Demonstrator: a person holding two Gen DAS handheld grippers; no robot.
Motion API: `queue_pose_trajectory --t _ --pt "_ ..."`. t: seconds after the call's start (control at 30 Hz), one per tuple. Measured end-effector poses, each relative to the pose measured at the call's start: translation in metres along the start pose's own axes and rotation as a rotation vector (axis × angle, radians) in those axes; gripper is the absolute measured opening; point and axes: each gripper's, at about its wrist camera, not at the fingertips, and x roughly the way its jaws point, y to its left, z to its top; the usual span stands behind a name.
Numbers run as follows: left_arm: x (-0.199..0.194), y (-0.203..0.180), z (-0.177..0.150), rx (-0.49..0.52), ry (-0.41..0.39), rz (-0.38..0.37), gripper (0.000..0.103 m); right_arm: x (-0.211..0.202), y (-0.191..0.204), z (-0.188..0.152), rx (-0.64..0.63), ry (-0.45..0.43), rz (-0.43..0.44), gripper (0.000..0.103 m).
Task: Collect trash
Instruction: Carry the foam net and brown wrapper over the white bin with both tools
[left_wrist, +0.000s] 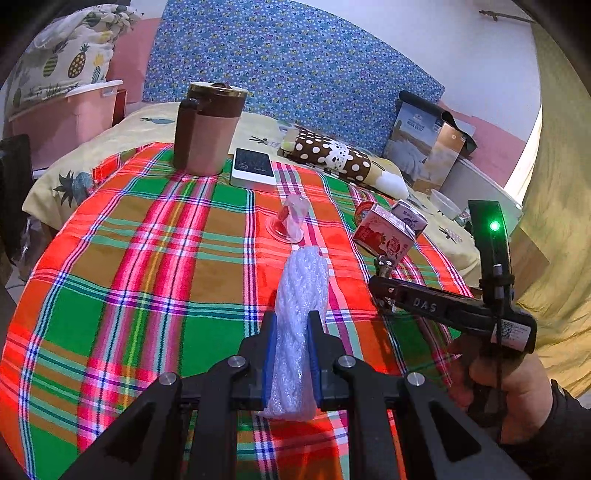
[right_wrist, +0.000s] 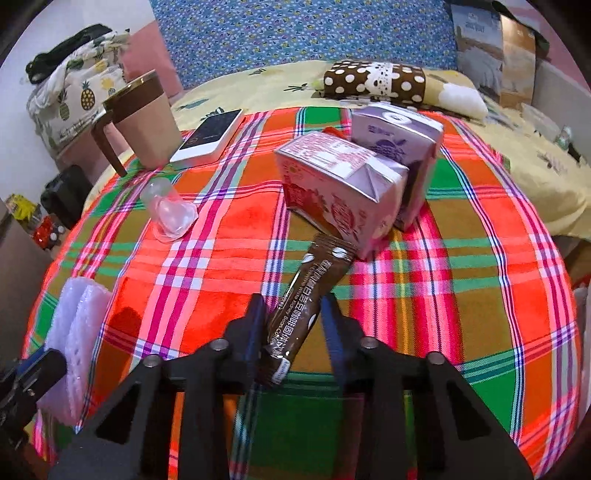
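My left gripper (left_wrist: 291, 325) is shut on a white bubble-wrap roll (left_wrist: 301, 306), held above the plaid tablecloth (left_wrist: 147, 258); the roll also shows in the right wrist view (right_wrist: 74, 332). My right gripper (right_wrist: 293, 306) holds a brown coffee sachet (right_wrist: 306, 295) between its fingers, the sachet tilted toward a red milk carton (right_wrist: 340, 188). A purple carton (right_wrist: 399, 144) stands behind it. A clear plastic jelly cup (right_wrist: 170, 214) lies on the cloth, also seen in the left wrist view (left_wrist: 290, 219). The right gripper shows in the left wrist view (left_wrist: 384, 277) beside the red carton (left_wrist: 384, 236).
A brown lidded mug (left_wrist: 207, 129) and a white phone (left_wrist: 253, 168) stand at the table's far side. A bed with a polka-dot pillow (left_wrist: 332, 155) lies behind. A pink bin (left_wrist: 62, 118) is at far left.
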Motion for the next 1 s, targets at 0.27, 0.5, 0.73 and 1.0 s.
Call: queue_pose_trajectory --t 0.27,0.5,0.73,1.0 --pt "-0.001 -0.017 -0.005 0.014 0.007 -0.001 0.016 -0.021 -0.015 -0.015 -0.008 0.012 0.061 0.027" --pt "-0.002 -0.048 -0.014 0.044 0.022 -0.011 0.016 -0.055 -0.029 -0.034 -0.031 -0.017 0.096 0.027" --pt "0.000 -0.090 -0.024 0.086 0.043 -0.034 0.016 -0.082 -0.049 -0.045 -0.043 -0.056 0.092 0.027" --pt "0.003 -0.139 -0.032 0.144 0.064 -0.091 0.016 -0.103 -0.070 -0.057 -0.027 -0.099 0.081 0.027"
